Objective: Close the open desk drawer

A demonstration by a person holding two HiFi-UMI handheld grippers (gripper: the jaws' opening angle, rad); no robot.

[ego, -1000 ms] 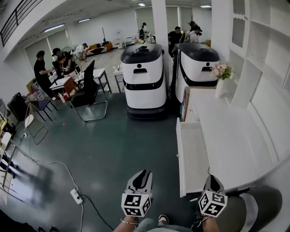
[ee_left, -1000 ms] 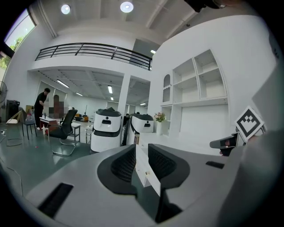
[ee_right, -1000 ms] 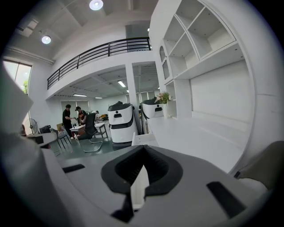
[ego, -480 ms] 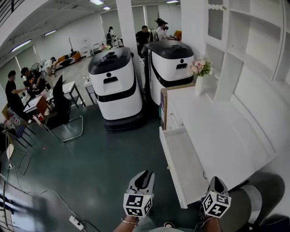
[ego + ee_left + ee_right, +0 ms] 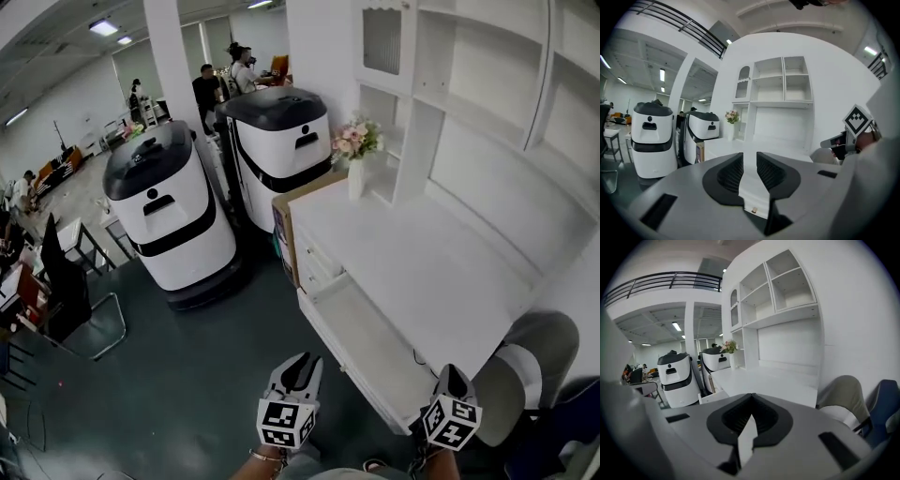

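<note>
The white desk (image 5: 422, 262) stands against the wall at the right, and its top drawer (image 5: 361, 345) is pulled out toward the floor space. Low in the head view my left gripper (image 5: 297, 361) is held just left of the drawer's front panel, jaws a little apart with nothing between them. Through that gap the left gripper view shows the drawer front (image 5: 751, 187) with its small brass knob (image 5: 753, 211). My right gripper (image 5: 451, 373) hovers near the desk's front corner, apart from the drawer, jaws shut and empty. The desk top (image 5: 764, 378) lies ahead of it.
Two white service robots (image 5: 173, 211) (image 5: 281, 141) stand beyond the desk's far end. A vase of flowers (image 5: 356, 145) sits on the desk under white shelving (image 5: 487, 84). A grey chair (image 5: 530, 361) is at my right and a black office chair (image 5: 66, 286) at the left. People stand far back.
The desk and open drawer have shifted left and nearer in the head view as the view swung right. Both grippers keep their places low in the frame.
</note>
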